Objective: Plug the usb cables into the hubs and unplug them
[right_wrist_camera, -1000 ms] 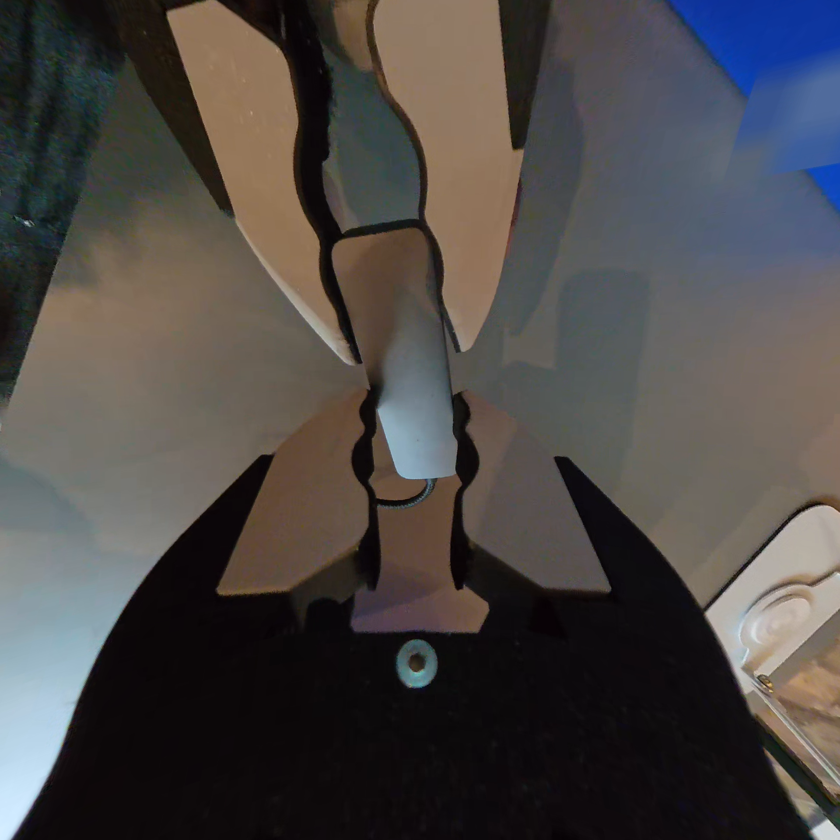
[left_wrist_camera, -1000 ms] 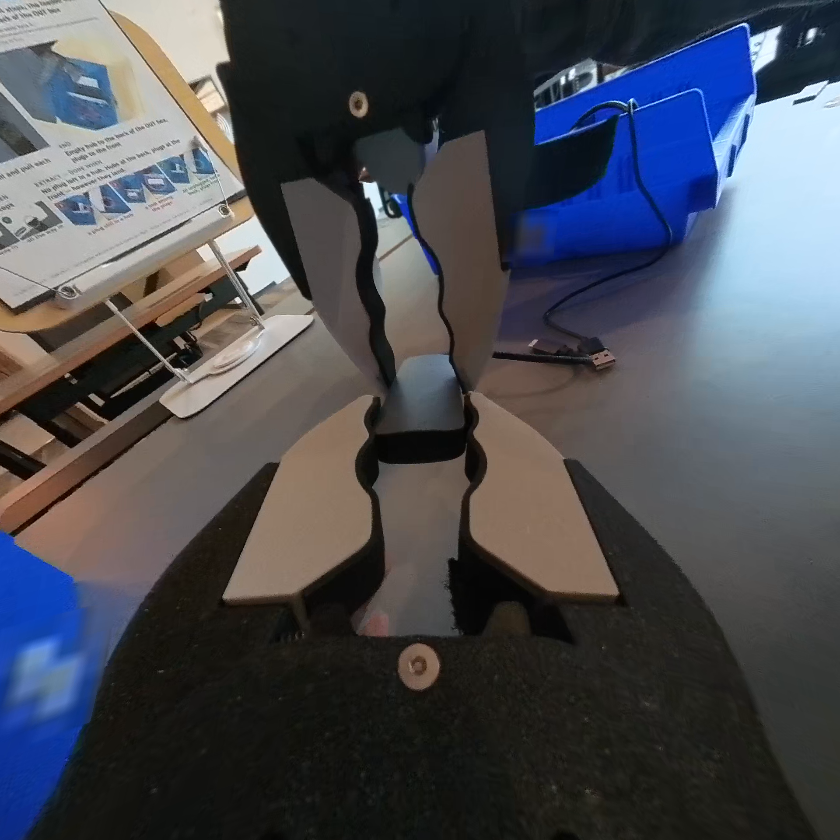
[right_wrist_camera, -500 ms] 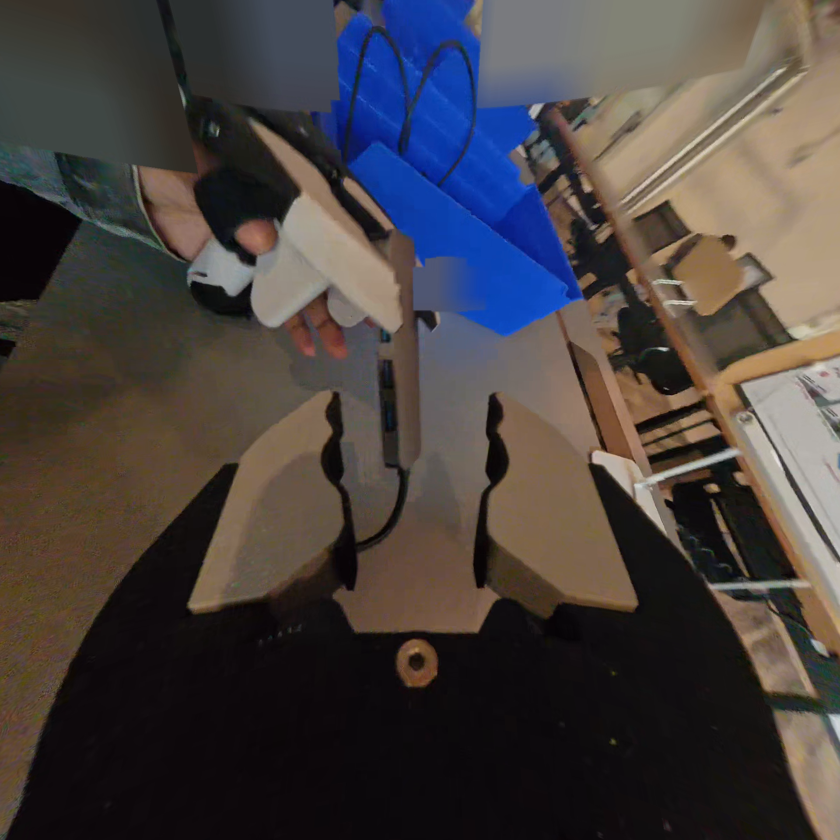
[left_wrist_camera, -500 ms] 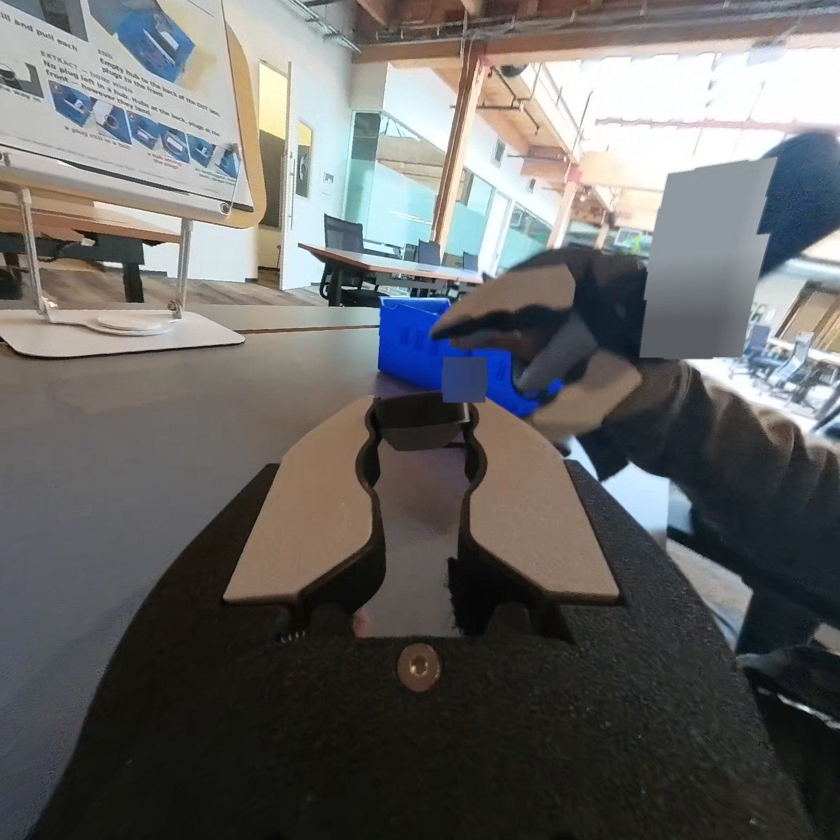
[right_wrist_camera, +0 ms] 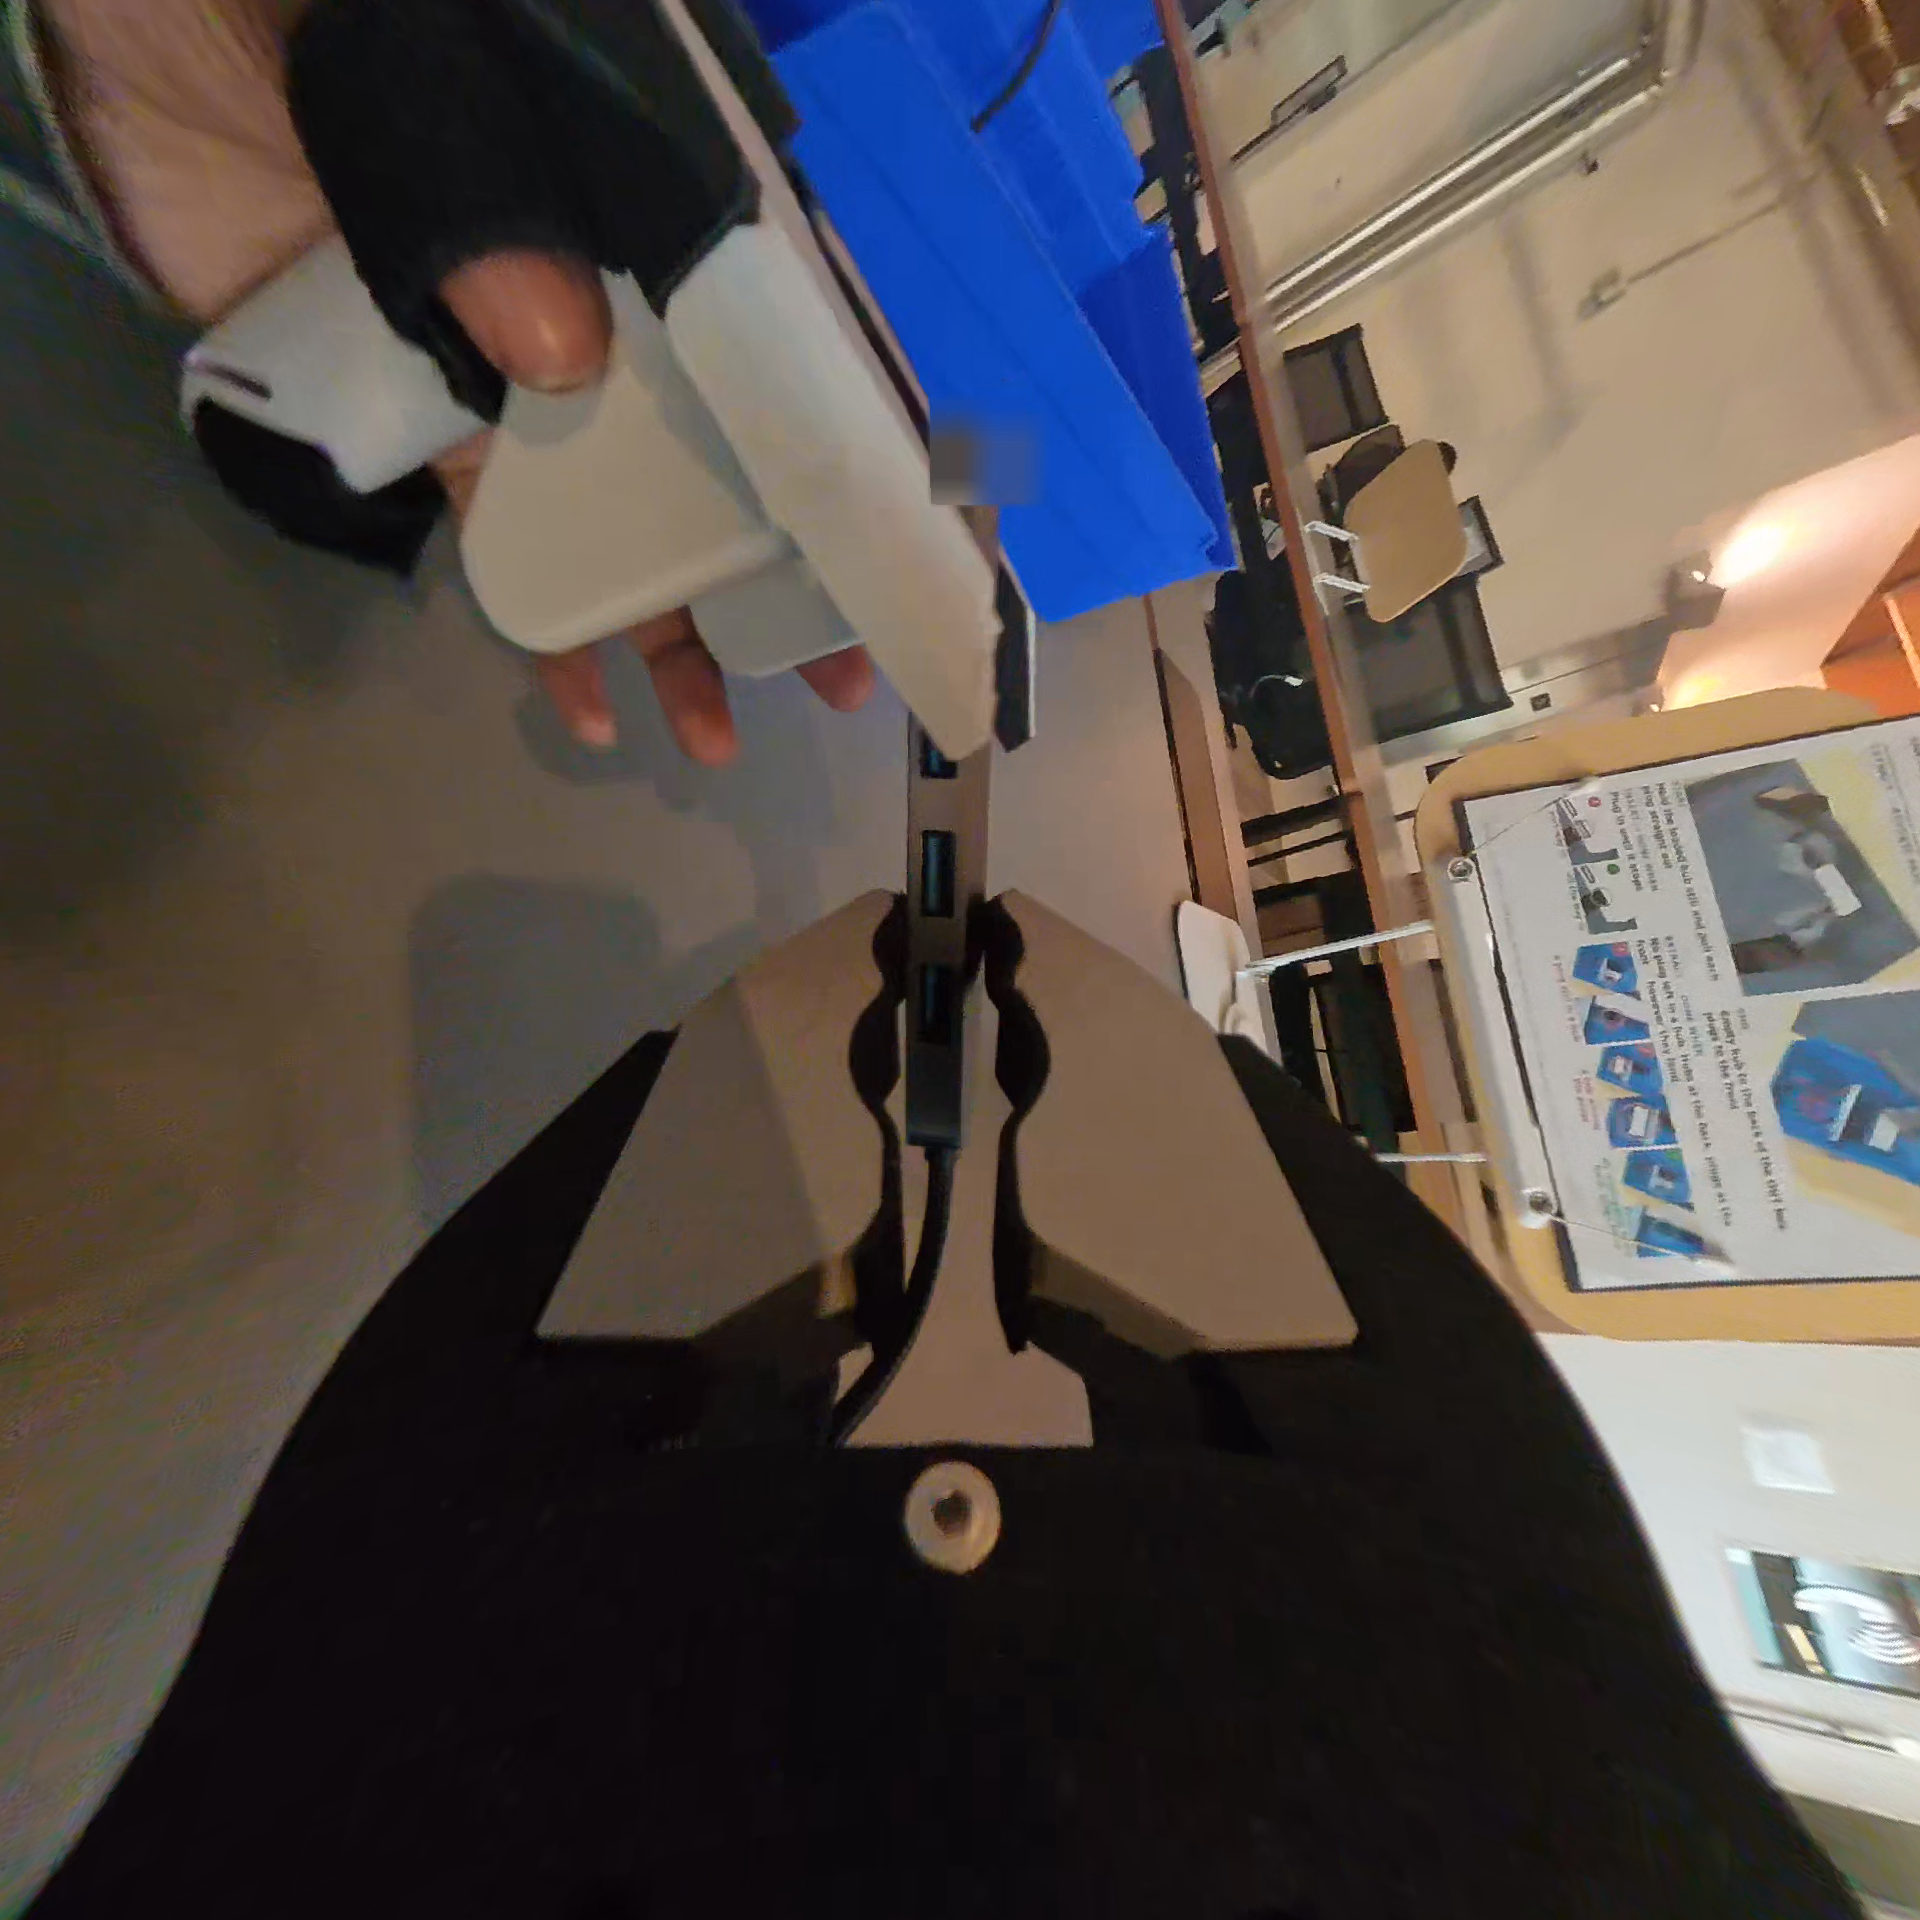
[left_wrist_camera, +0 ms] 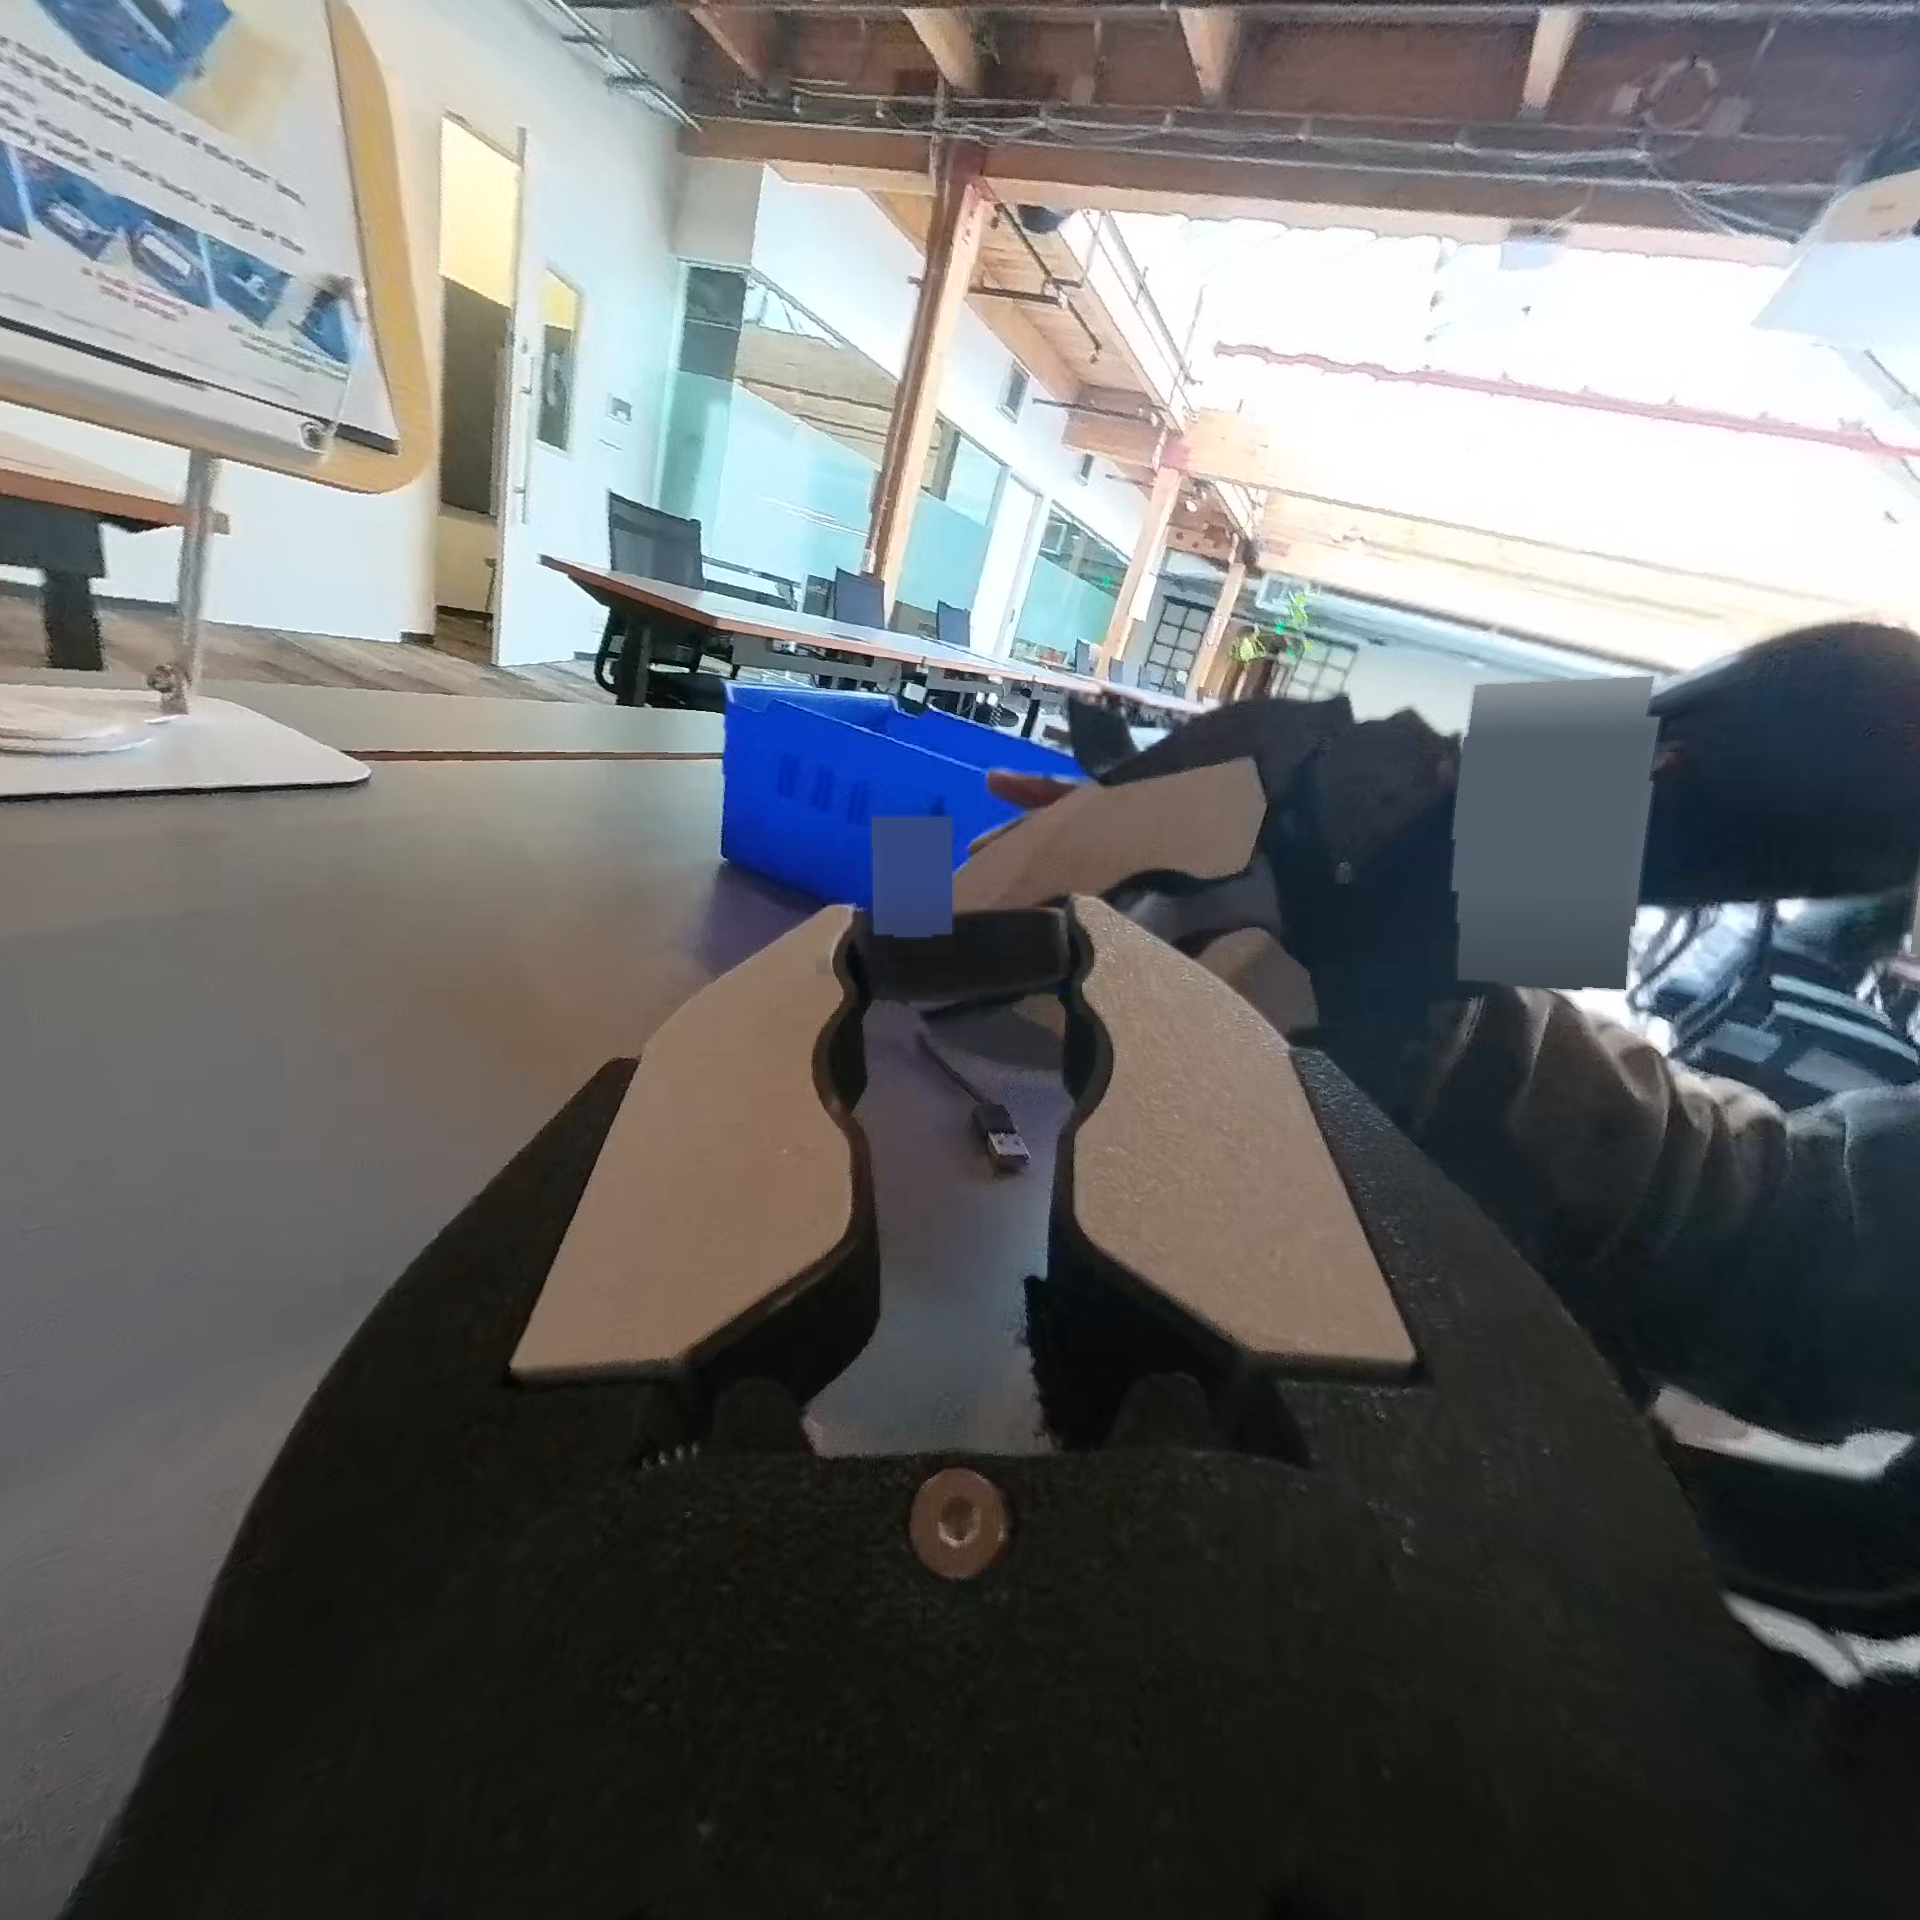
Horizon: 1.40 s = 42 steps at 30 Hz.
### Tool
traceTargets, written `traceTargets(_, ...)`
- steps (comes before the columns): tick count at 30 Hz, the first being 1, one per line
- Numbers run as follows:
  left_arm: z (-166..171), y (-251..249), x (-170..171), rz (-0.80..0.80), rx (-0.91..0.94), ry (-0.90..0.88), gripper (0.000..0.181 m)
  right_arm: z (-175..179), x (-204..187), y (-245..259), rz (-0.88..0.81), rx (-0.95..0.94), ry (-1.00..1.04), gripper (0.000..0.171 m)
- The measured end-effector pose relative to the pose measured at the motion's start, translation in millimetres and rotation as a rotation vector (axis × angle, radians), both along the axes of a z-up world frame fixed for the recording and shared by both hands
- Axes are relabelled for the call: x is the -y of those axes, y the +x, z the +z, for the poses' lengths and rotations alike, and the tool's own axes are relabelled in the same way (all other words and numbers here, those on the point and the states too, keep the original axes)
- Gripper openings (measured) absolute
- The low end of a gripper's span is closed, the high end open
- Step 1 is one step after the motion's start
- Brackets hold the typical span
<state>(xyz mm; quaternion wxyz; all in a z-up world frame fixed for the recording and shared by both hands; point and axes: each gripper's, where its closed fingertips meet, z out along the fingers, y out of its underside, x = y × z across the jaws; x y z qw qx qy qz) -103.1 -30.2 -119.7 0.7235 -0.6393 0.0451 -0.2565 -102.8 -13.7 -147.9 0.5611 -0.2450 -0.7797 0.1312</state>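
A slim dark grey USB hub with blue ports is held between both grippers above the table. My right gripper is shut on the hub's cable end, and the hub's black cable runs back between its fingers. My left gripper is shut on the hub's other end. Its fingers show at the top of the right wrist view. The right gripper's fingers show just behind the hub in the left wrist view. A loose black USB plug lies on the table below the hub.
A blue bin stands on the dark table behind the hub; it also shows in the right wrist view. An instruction sheet on a stand is at the far left, with its white base on the table. Less than 4 cm separates the two grippers' tips.
Half a second ago my right gripper was open around the hub; now it is shut on the cable end. My left gripper has kept its hold while both views swung round.
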Motion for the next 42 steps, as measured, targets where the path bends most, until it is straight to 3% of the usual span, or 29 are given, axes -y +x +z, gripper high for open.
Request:
traceTargets(4,-13.0,16.2,5.4,-0.125,-0.177,-0.015,0.040,3.6,-7.5,13.6,0.012,0.043,0.129,0.011)
traceTargets(8,-20.8,11.5,2.9,-0.033,-0.394,0.005,0.047,6.3,-6.5,25.2,0.045,0.072,0.258,0.011)
traceTargets(13,-52.8,17.9,-0.2,0.055,-0.927,0.030,0.052,0.5,-8.5,28.7,0.025,0.122,0.321,0.011)
traceTargets(24,-55.7,18.2,-2.4,0.227,-1.383,0.174,0.045,-12.0,-10.6,34.9,0.043,0.202,0.296,0.011)
traceTargets(36,-61.0,39.5,0.9,0.183,-1.519,0.259,0.052,-31.6,-5.8,46.1,0.150,0.289,0.199,0.011)
traceTargets(42,-49.3,56.8,5.7,0.142,-1.393,0.308,0.041,-42.1,-0.4,47.9,0.189,0.329,0.162,0.011)
